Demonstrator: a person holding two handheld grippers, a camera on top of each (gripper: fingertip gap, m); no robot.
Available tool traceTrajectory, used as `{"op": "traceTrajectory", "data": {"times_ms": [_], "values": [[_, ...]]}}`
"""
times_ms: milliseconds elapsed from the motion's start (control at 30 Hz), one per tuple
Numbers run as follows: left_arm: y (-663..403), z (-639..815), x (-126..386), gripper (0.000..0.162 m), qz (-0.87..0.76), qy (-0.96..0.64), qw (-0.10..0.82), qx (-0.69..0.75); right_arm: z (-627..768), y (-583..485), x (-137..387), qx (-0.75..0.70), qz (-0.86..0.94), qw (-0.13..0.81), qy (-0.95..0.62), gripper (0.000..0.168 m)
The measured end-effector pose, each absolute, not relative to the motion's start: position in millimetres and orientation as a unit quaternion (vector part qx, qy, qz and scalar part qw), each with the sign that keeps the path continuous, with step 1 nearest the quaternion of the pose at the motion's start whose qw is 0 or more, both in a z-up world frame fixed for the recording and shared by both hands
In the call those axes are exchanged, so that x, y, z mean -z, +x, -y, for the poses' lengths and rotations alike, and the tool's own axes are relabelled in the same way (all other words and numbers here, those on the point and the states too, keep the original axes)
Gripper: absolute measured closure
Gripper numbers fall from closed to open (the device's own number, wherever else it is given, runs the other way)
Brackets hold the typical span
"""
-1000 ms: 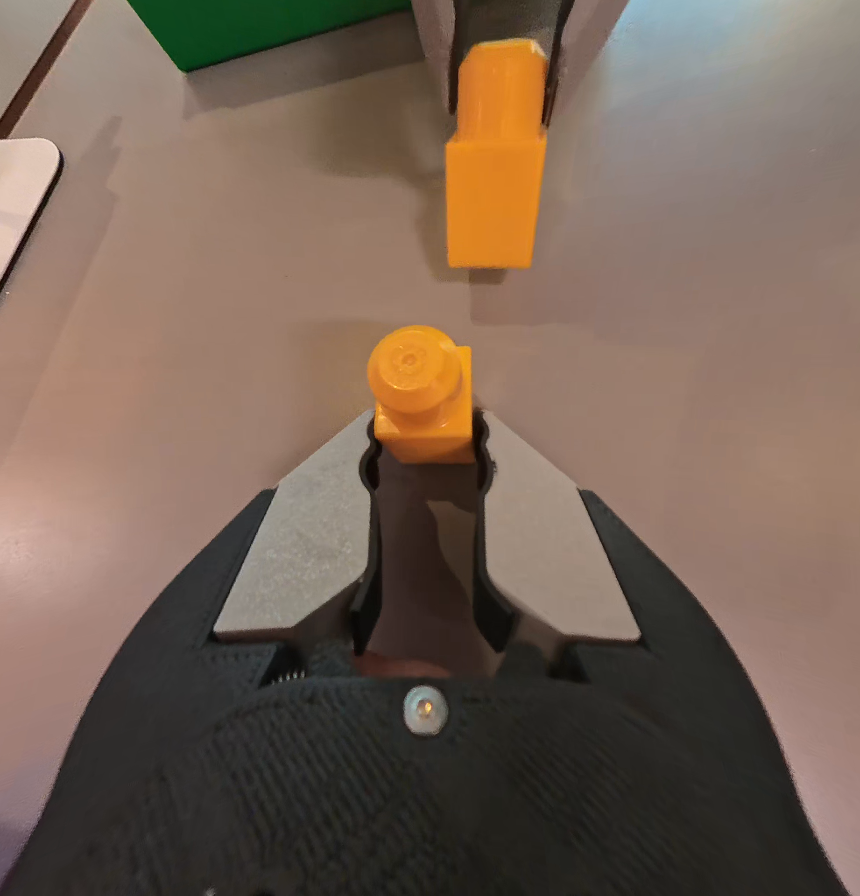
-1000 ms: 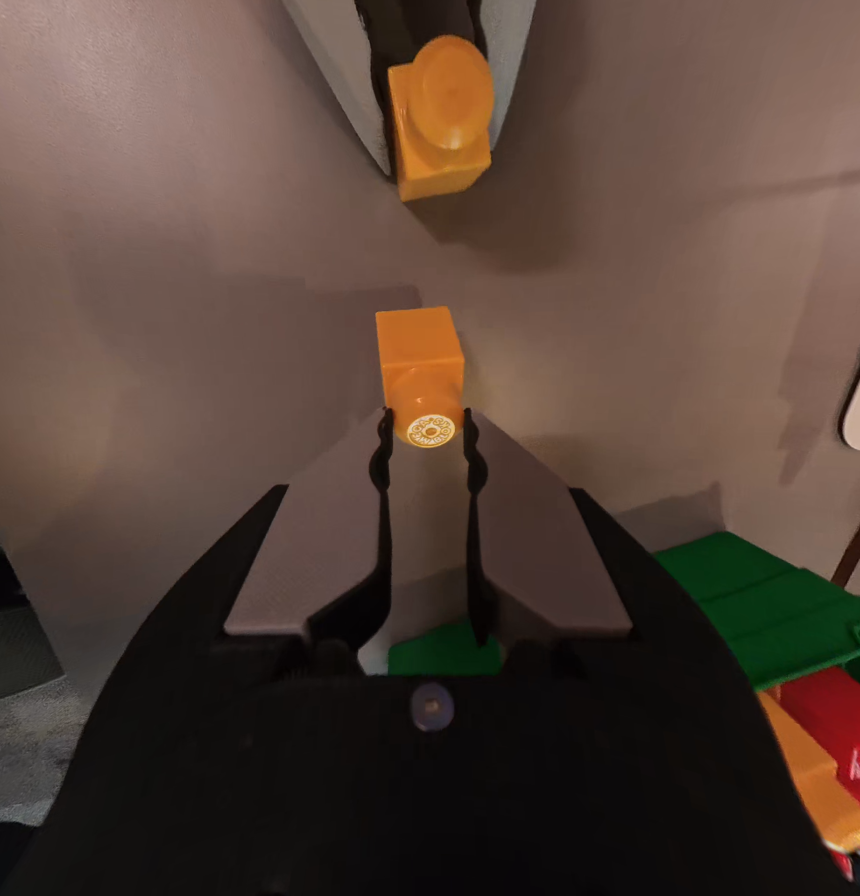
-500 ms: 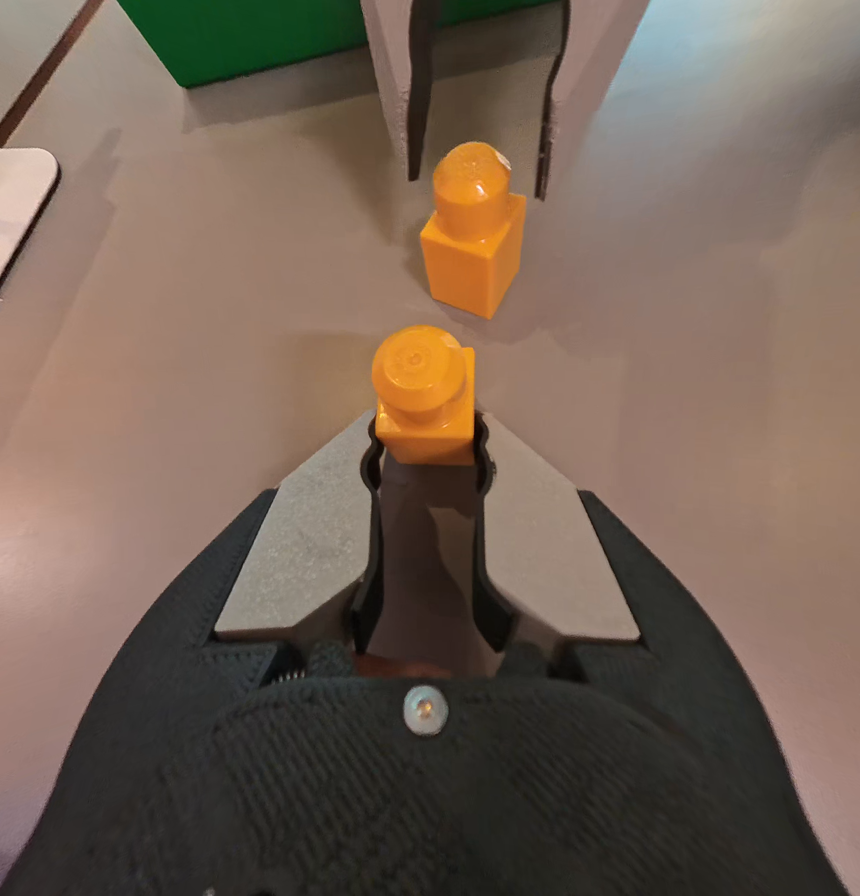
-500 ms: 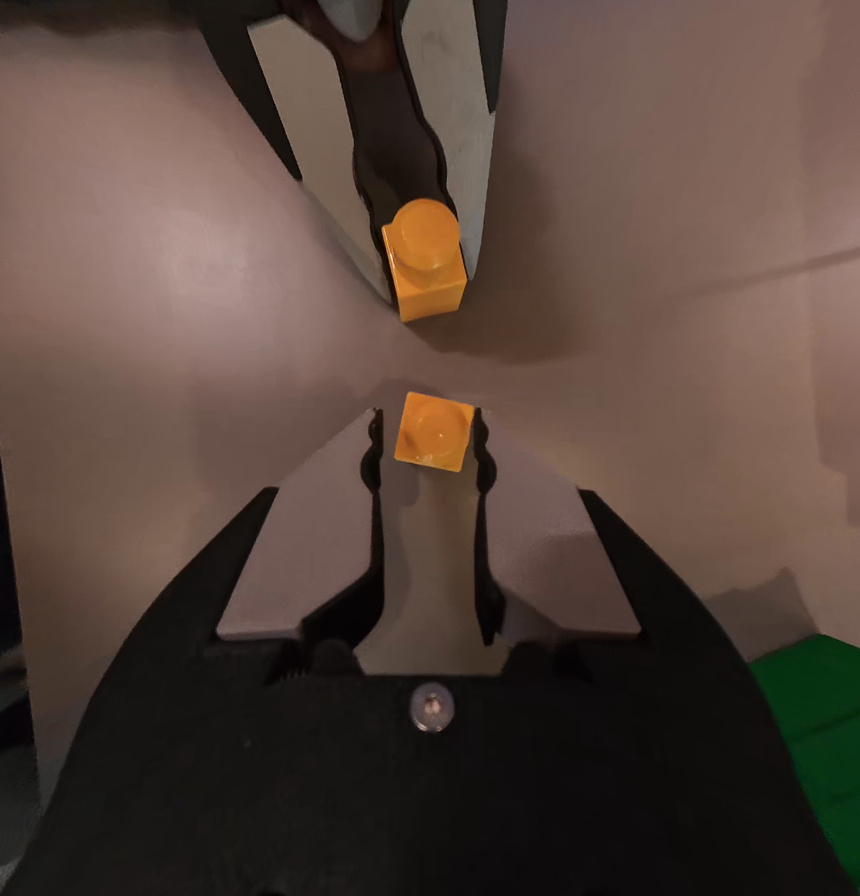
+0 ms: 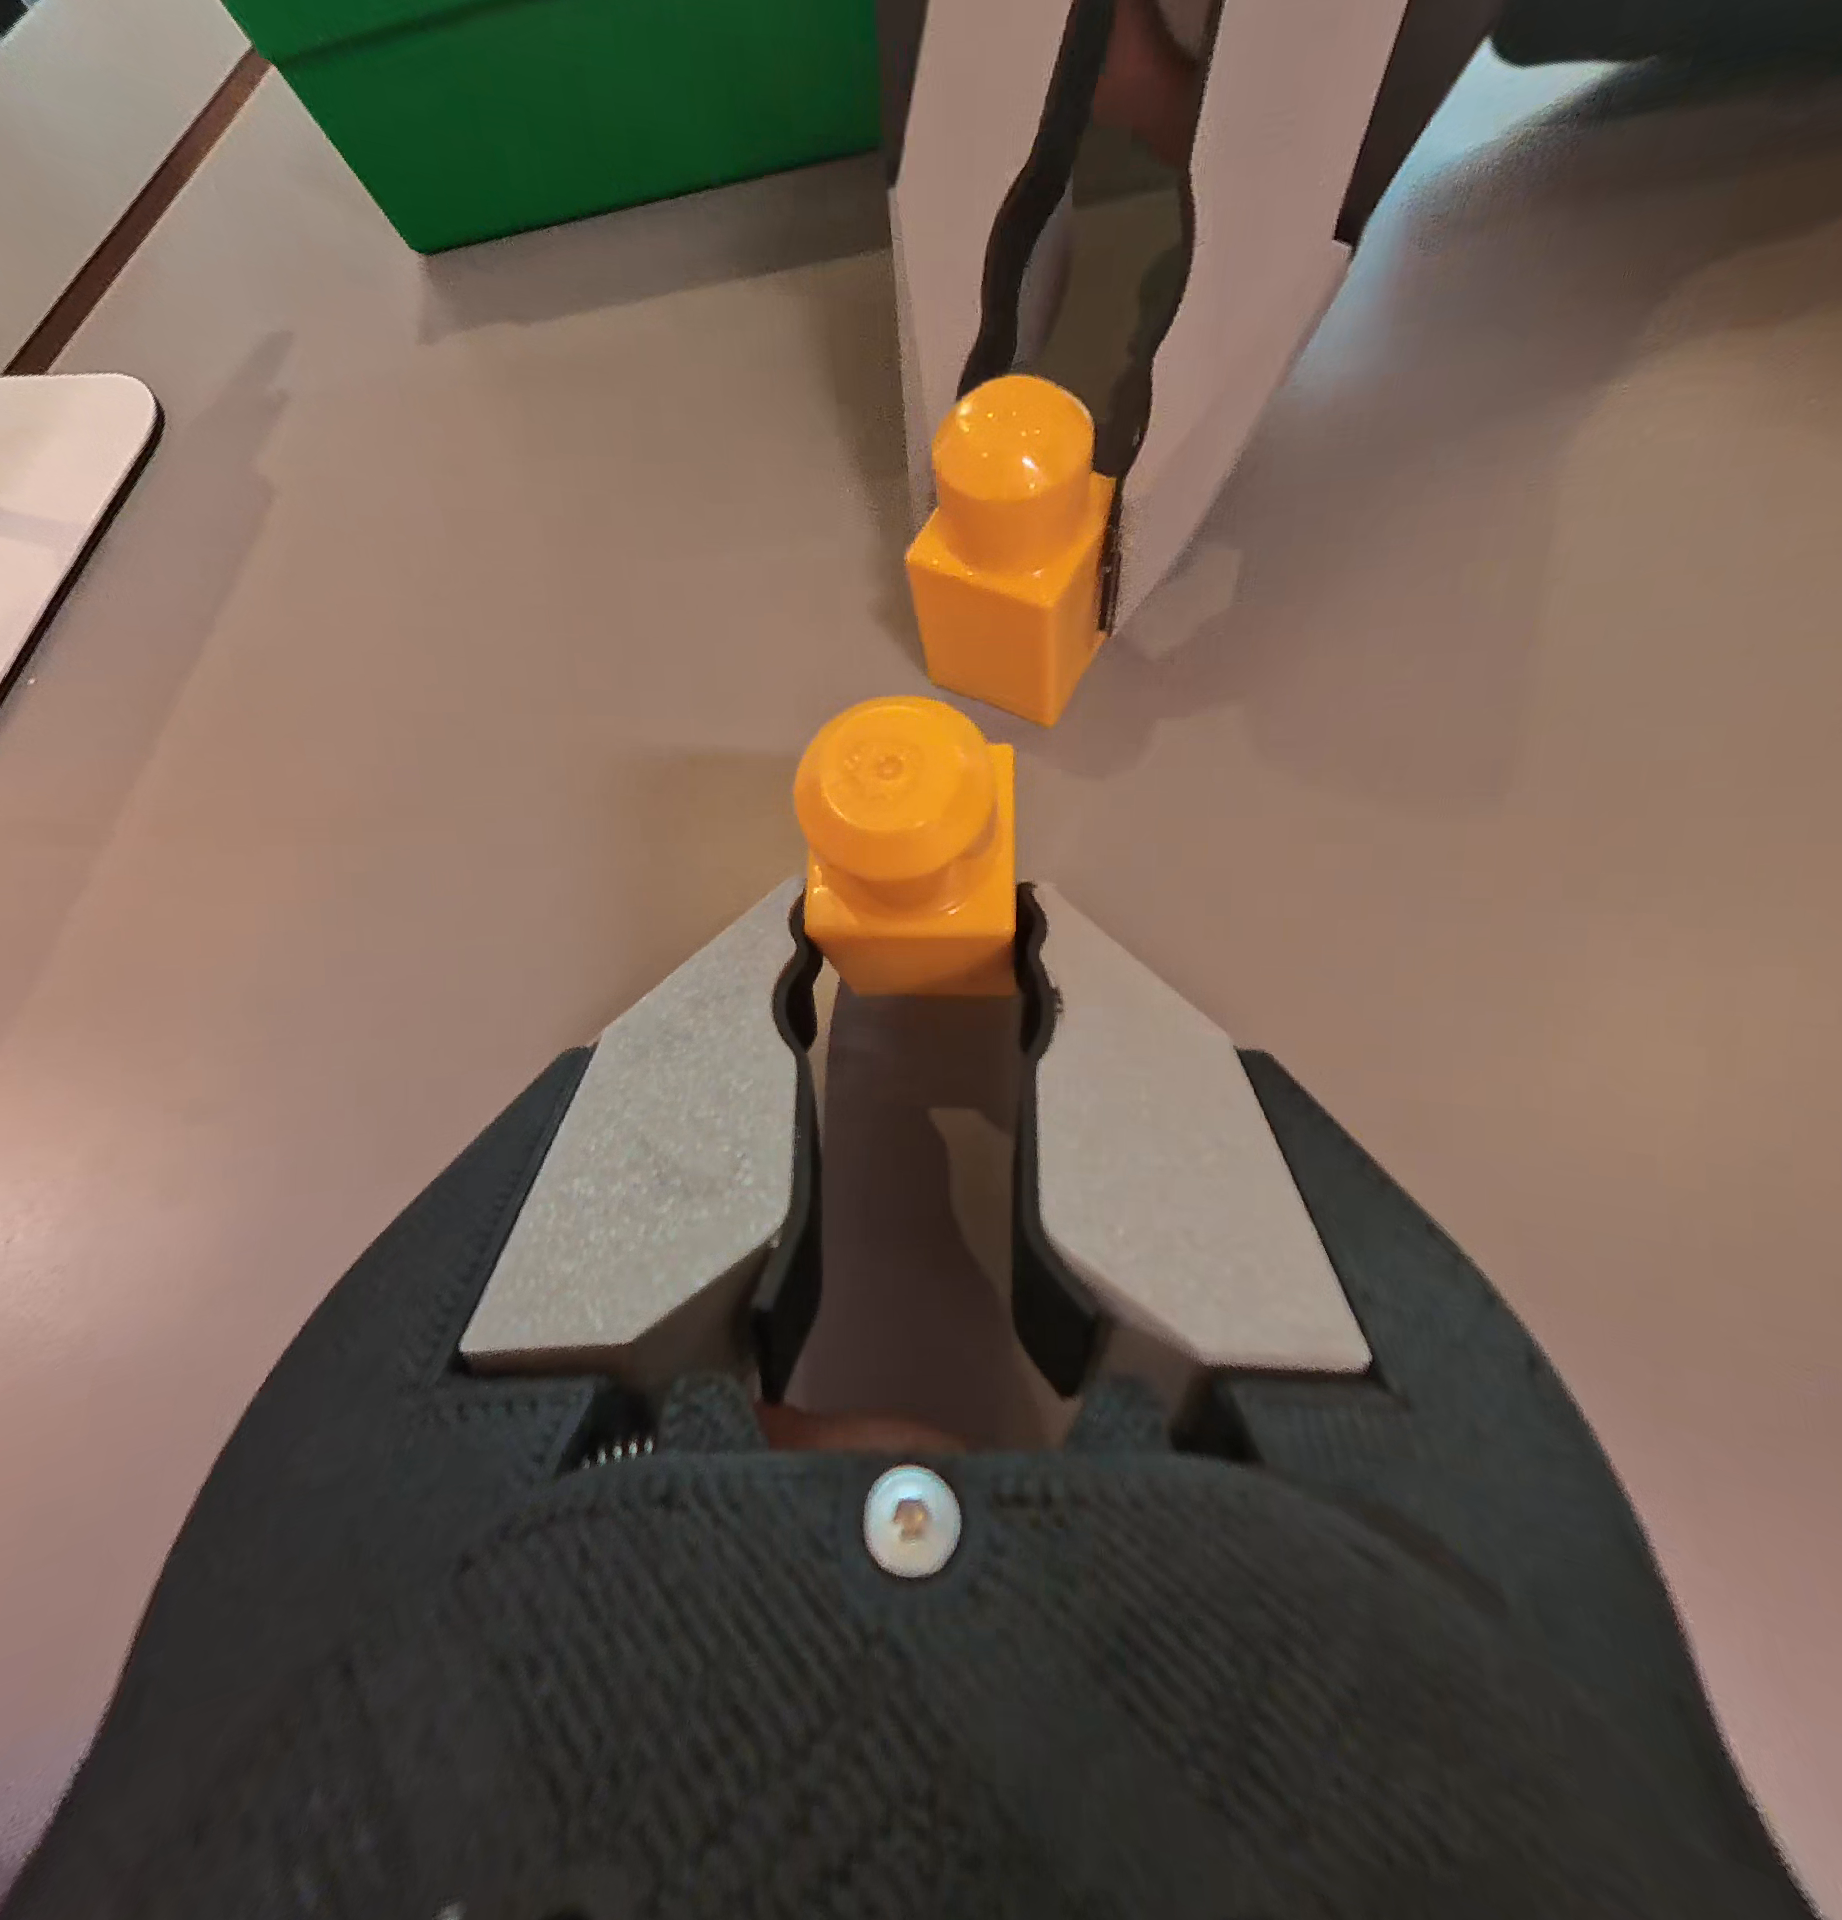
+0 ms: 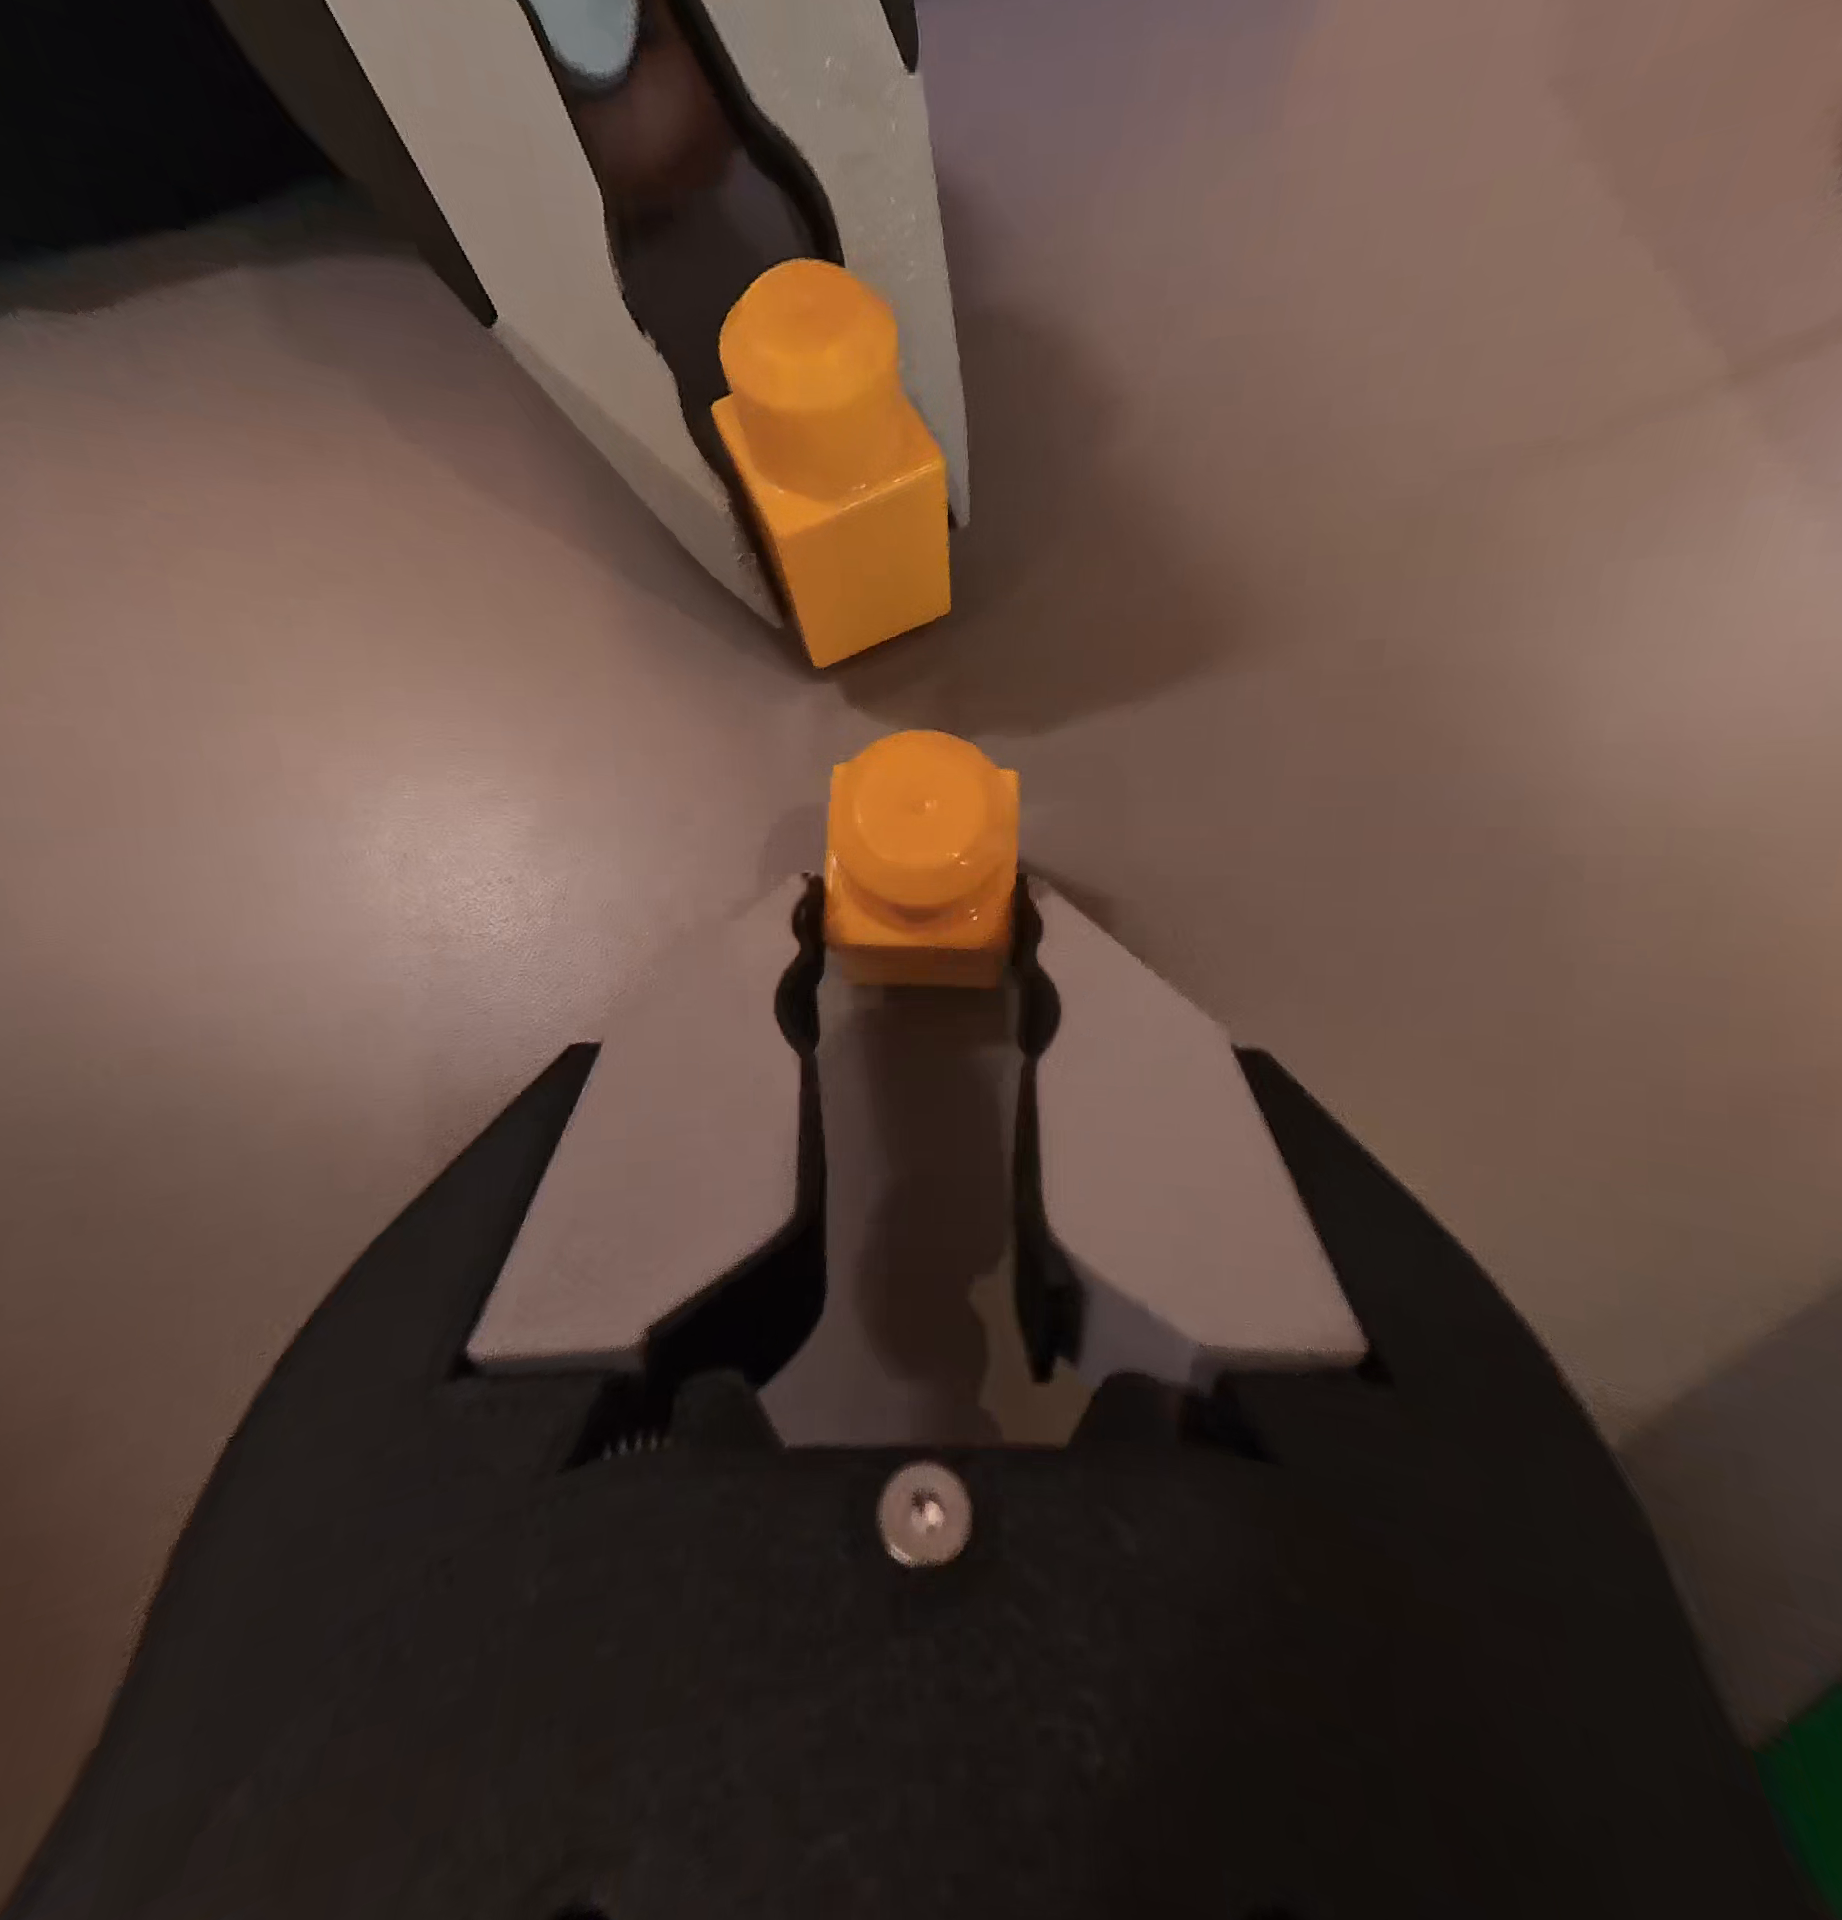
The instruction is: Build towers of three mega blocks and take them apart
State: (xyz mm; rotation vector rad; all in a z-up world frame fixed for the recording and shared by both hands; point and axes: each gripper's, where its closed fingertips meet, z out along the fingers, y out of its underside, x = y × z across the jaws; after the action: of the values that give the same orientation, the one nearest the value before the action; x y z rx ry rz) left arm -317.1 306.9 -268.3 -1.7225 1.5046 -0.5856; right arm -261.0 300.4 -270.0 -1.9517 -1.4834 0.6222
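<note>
My left gripper (image 5: pixel 912 935) is shut on an orange mega block (image 5: pixel 901 862), its stud towards the camera, held low over the grey-brown table (image 5: pixel 429 675). It also shows in the right wrist view (image 6: pixel 844 520), between the left fingers (image 6: pixel 543 260). My right gripper (image 6: pixel 917 925) points down and is shut on the body of a second orange block (image 6: pixel 922 862), which stands upright on the table with its stud up. This block also shows in the left wrist view (image 5: pixel 1010 561), between the right fingers (image 5: pixel 1229 364). The two blocks are close together but apart.
A green box (image 5: pixel 584 104) stands at the back left of the table. A pale board with rounded corners (image 5: pixel 23 499) lies at the left edge. A green patch (image 6: pixel 1831 1787) shows at the right wrist view's lower right corner. One gripper's finger ends stand about 7 cm off the other's.
The right gripper held its block by the stud, set it upright on the table and let go, then came down and closed on its body. The left gripper kept its block.
</note>
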Motion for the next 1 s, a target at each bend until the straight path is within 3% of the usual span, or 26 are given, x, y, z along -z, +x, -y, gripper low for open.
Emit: {"op": "traceTrajectory", "data": {"times_ms": [300,533,800,1000], "values": [[-302,-293,274,0.127,-0.617,-0.661,0.360,0.229,-280,-284,201,-0.311,0.592,0.332,-0.665,0.136],[-296,-285,263,0.127,-0.613,-0.646,0.372,0.262,-282,-314,208,-0.257,0.647,0.293,-0.655,0.135],[-290,-258,243,0.128,-0.614,-0.599,0.359,0.368,-259,-313,193,-0.329,0.670,0.259,-0.613,0.135],[-288,-273,222,0.128,-0.569,-0.596,0.415,0.384,-274,-313,175,-0.383,0.593,0.337,-0.623,0.136]]}}
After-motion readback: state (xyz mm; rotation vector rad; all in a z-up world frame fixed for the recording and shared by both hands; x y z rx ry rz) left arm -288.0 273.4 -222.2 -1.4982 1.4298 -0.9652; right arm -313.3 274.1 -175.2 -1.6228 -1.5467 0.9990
